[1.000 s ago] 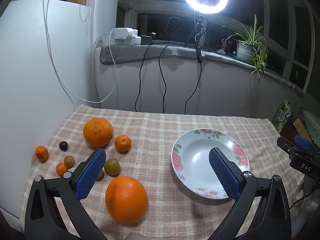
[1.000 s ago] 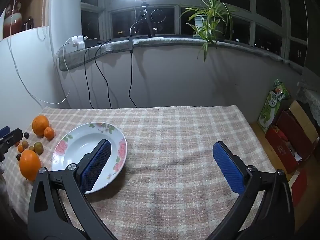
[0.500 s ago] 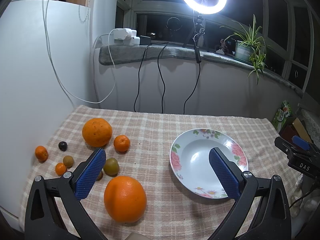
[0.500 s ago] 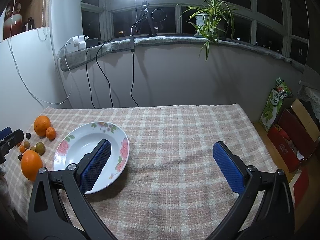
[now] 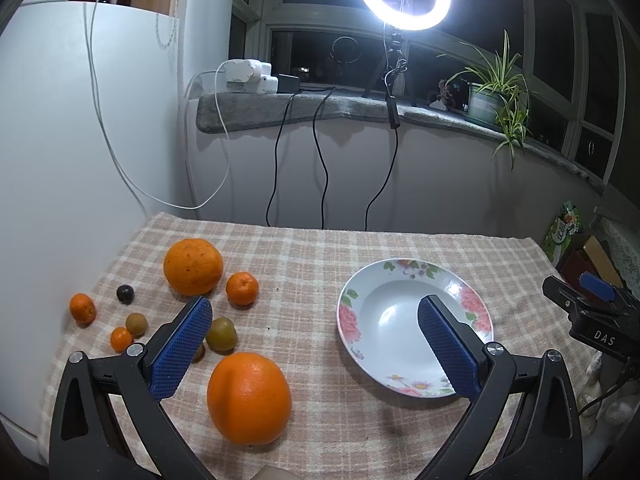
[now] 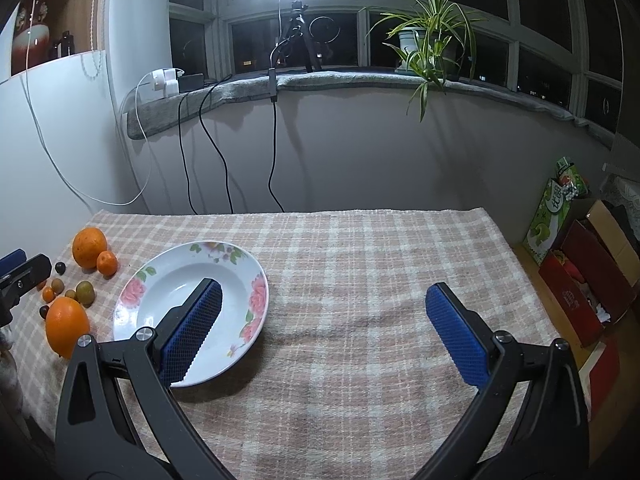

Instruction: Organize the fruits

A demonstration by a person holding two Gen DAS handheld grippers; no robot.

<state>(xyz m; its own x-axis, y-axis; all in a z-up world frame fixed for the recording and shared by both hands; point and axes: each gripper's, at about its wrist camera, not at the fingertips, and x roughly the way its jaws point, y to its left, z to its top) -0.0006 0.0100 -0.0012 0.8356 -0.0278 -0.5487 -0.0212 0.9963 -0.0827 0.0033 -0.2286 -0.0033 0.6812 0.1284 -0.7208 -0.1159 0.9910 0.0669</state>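
A white floral plate [image 5: 476, 308] lies empty on the checked tablecloth; it also shows in the right wrist view [image 6: 240, 280]. Left of it lie a large orange [image 5: 248, 398], a second large orange [image 5: 193, 266], a tangerine [image 5: 241, 288], a green-brown fruit [image 5: 221, 333], a dark plum [image 5: 125, 294] and several small fruits. My left gripper [image 5: 314, 342] is open and empty, above the cloth between the near orange and the plate. My right gripper [image 6: 326, 328] is open and empty, right of the plate.
A white cabinet [image 5: 60, 140] stands against the table's left side. Cables [image 5: 320, 152] hang from the window sill behind. Boxes and bags [image 6: 576, 248] sit on the floor to the right. The right gripper's tip [image 5: 592, 308] shows at the table's right edge.
Both grippers have drifted slightly; the fruits and plate sit a little further left and lower in view. Nothing was taken hold of or let go.
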